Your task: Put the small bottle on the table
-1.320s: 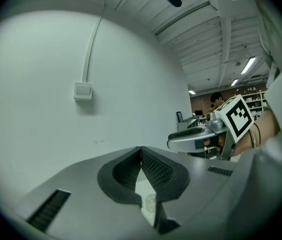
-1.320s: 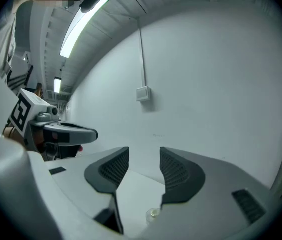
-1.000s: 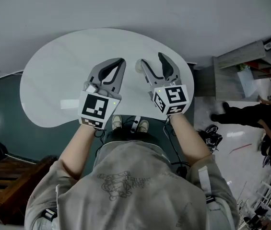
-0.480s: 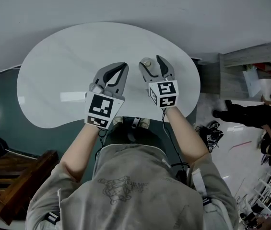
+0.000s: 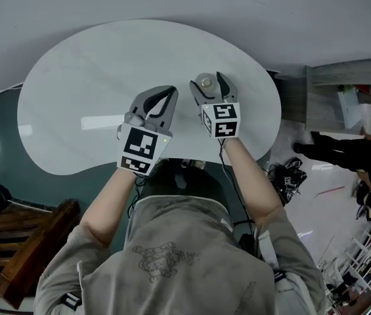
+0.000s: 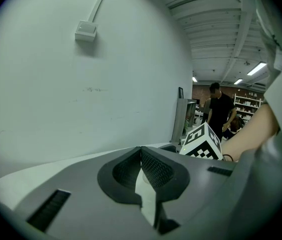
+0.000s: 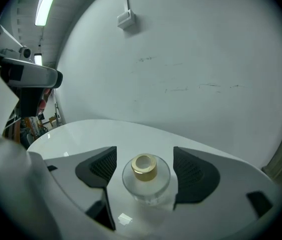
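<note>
A small clear glass bottle (image 7: 145, 180) with a gold cap (image 7: 144, 165) stands upright on the white table (image 7: 81, 133). It sits between the jaws of my right gripper (image 7: 145, 160). Those jaws are opening, and both pads stand clear of the glass. From the head view the bottle (image 5: 205, 82) shows inside the right gripper (image 5: 207, 84), near the table's right end. My left gripper (image 5: 164, 97) hovers just left of it. Its jaws are shut with nothing in them, as the left gripper view (image 6: 141, 156) also shows.
The kidney-shaped table (image 5: 80, 84) stands against a pale wall. A dark wooden chair (image 5: 21, 241) is at lower left. A grey cabinet (image 5: 343, 87) and a person in black (image 5: 349, 153) are off to the right. The table's near edge runs just under both grippers.
The right gripper has shifted slightly forward over the table, and its jaws have spread away from the bottle, which now stands free. The left gripper stays shut beside it.
</note>
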A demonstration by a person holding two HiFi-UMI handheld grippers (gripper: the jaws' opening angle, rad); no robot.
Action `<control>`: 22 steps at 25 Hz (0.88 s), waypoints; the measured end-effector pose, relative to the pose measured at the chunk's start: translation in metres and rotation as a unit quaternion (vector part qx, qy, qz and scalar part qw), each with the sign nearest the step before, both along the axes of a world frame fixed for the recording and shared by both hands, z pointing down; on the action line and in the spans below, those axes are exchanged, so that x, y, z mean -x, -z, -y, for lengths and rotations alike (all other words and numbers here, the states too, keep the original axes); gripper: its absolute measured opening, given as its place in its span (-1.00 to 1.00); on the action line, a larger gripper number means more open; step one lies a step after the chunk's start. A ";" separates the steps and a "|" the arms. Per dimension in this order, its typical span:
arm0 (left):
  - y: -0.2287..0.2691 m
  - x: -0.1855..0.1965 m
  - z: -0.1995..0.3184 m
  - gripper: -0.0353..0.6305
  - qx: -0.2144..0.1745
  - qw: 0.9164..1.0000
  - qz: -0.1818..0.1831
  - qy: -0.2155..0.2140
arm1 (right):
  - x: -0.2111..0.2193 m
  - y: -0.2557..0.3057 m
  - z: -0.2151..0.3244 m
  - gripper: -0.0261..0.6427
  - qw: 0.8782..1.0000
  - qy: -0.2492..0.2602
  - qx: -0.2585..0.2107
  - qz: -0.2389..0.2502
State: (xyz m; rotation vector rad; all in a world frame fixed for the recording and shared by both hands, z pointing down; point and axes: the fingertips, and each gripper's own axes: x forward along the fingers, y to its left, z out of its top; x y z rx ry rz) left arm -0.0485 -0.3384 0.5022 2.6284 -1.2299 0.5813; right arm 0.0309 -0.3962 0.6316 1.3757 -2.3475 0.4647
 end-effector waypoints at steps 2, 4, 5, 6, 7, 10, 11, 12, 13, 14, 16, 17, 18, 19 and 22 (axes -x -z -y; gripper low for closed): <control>-0.006 0.002 -0.002 -0.84 0.007 1.000 -0.001 0.000 | 0.002 -0.011 0.001 0.05 1.000 0.001 0.005 -0.005; -0.011 0.004 -0.004 -0.84 0.015 1.000 -0.004 0.002 | 0.002 -0.019 0.002 0.05 1.000 -0.001 0.009 -0.010; -0.013 0.006 -0.005 -0.84 0.019 1.000 -0.005 0.004 | 0.002 -0.024 0.003 0.05 1.000 -0.003 0.014 -0.012; -0.015 0.009 -0.006 -0.84 0.021 1.000 -0.005 0.006 | 0.002 -0.028 0.003 0.05 1.000 -0.006 0.019 -0.013; -0.017 0.011 -0.008 -0.84 0.023 1.000 -0.004 0.007 | 0.002 -0.034 0.004 0.05 1.000 -0.008 0.026 -0.015; -0.023 0.018 -0.013 -0.84 0.029 0.999 -0.001 0.013 | 0.003 -0.049 0.003 0.05 0.999 -0.011 0.043 -0.022; -0.024 0.020 -0.014 -0.84 0.031 0.999 0.000 0.015 | 0.003 -0.053 0.004 0.05 0.999 -0.012 0.046 -0.023; -0.026 0.023 -0.015 -0.84 0.032 0.999 0.002 0.017 | 0.003 -0.057 0.004 0.05 0.998 -0.012 0.050 -0.025; -0.028 0.025 -0.016 -0.84 0.034 0.999 0.003 0.020 | 0.003 -0.060 0.005 0.05 0.998 -0.013 0.053 -0.028; -0.030 0.027 -0.017 -0.84 0.036 0.999 0.005 0.022 | 0.003 -0.063 0.006 0.05 0.998 -0.014 0.056 -0.029; -0.034 0.032 -0.019 -0.84 0.039 0.999 0.007 0.026 | 0.003 -0.068 0.006 0.05 0.998 -0.016 0.059 -0.031; -0.035 0.034 -0.020 -0.84 0.041 0.999 0.008 0.028 | 0.003 -0.069 0.007 0.05 0.998 -0.017 0.057 -0.031; -0.037 0.036 -0.021 -0.84 0.042 0.999 0.008 0.029 | 0.003 -0.069 0.008 0.05 0.998 -0.018 0.055 -0.031; -0.038 0.037 -0.022 -0.84 0.044 0.999 0.010 0.031 | 0.003 -0.069 0.008 0.05 0.998 -0.019 0.052 -0.031; -0.043 0.040 -0.024 -0.84 0.046 0.998 0.013 0.033 | 0.002 -0.069 0.010 0.05 0.998 -0.018 0.048 -0.032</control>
